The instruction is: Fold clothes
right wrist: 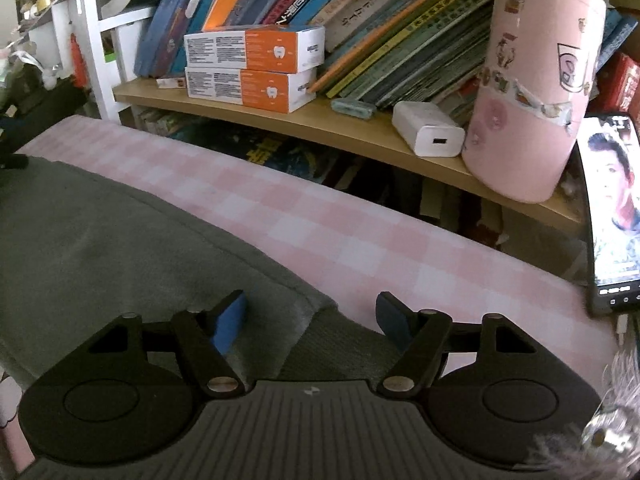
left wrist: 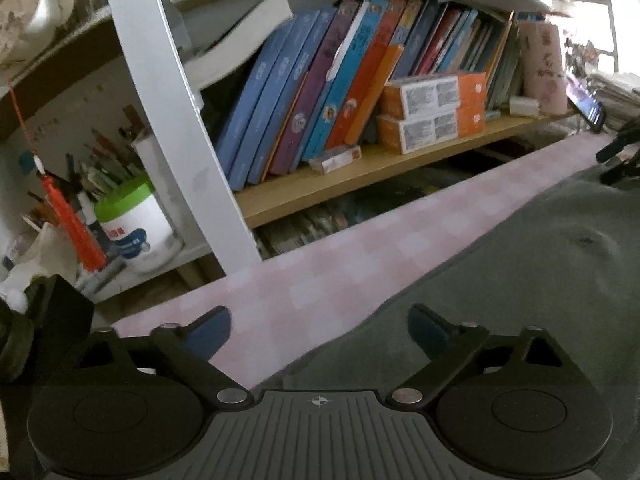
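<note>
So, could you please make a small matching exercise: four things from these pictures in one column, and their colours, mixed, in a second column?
Things:
1. garment
2. tablecloth
3. charger
4. stacked boxes

Colours:
A. white
B. orange and white
C. grey-green
D. pink and white checks

Pairs: 1-C, 2-D, 3-A, 4-B

grey garment (right wrist: pixel 100 232) cut off left; phone (right wrist: pixel 612 208) cropped right
</note>
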Action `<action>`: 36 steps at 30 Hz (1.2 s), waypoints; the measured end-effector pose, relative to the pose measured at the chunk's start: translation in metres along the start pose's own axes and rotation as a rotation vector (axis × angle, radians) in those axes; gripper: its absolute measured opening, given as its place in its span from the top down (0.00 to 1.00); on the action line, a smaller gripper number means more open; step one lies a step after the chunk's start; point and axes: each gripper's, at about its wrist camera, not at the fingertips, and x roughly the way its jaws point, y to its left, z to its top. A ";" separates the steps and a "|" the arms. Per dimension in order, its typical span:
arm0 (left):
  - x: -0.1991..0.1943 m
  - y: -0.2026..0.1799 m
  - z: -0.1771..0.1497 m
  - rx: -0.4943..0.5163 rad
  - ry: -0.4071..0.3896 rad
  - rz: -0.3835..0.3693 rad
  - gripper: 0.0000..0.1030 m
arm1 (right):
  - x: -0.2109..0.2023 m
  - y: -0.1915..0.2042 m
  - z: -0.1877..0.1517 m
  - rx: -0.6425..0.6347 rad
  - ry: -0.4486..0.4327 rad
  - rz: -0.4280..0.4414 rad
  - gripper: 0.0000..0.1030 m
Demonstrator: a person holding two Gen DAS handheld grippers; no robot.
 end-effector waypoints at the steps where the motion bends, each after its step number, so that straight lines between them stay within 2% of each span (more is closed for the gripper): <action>1: 0.005 0.001 0.001 0.004 0.023 0.003 0.19 | 0.000 -0.001 0.000 0.006 0.002 0.004 0.34; 4: 0.019 0.002 -0.001 0.025 0.101 -0.011 0.20 | 0.000 -0.003 -0.001 0.013 0.005 0.015 0.34; 6: 0.021 0.004 -0.003 0.023 0.108 -0.026 0.20 | 0.000 -0.004 -0.002 0.014 0.007 0.021 0.34; 10: 0.025 0.018 -0.004 -0.065 0.130 -0.082 0.20 | -0.001 -0.005 -0.002 0.017 0.011 0.029 0.34; 13: 0.026 0.024 -0.006 -0.125 0.138 -0.102 0.20 | -0.003 -0.003 -0.001 0.008 0.021 0.043 0.45; 16: 0.024 0.020 -0.008 -0.121 0.124 -0.083 0.21 | -0.006 -0.001 0.000 -0.006 0.037 0.063 0.56; 18: 0.025 0.022 -0.008 -0.166 0.142 -0.097 0.29 | -0.009 0.000 -0.001 -0.001 0.036 0.069 0.65; 20: 0.024 0.024 -0.006 -0.214 0.167 -0.125 0.43 | -0.012 0.000 -0.003 0.010 0.032 0.076 0.74; 21: 0.023 0.022 -0.004 -0.214 0.178 -0.125 0.47 | -0.013 0.001 -0.004 0.012 0.030 0.070 0.77; 23: 0.021 0.017 -0.002 -0.207 0.200 -0.130 0.63 | -0.016 0.007 -0.005 0.003 0.024 0.030 0.78; 24: 0.018 0.015 -0.001 -0.192 0.205 -0.130 0.67 | -0.018 0.010 -0.006 -0.002 0.022 0.001 0.79; 25: 0.015 0.011 -0.001 -0.170 0.205 -0.124 0.75 | -0.020 0.014 -0.007 -0.016 0.019 -0.027 0.80; 26: 0.012 0.008 -0.001 -0.150 0.203 -0.112 0.80 | -0.022 0.019 -0.009 -0.041 0.012 -0.057 0.81; 28: 0.002 0.002 -0.001 -0.126 0.176 -0.075 0.82 | -0.029 0.030 -0.012 -0.086 -0.012 -0.102 0.83; 33: -0.045 -0.009 0.002 -0.113 0.034 0.014 0.83 | -0.070 0.063 -0.024 -0.238 -0.156 -0.230 0.84; 36: -0.080 -0.017 -0.002 -0.110 -0.032 0.041 0.83 | -0.105 0.080 -0.038 -0.297 -0.232 -0.270 0.84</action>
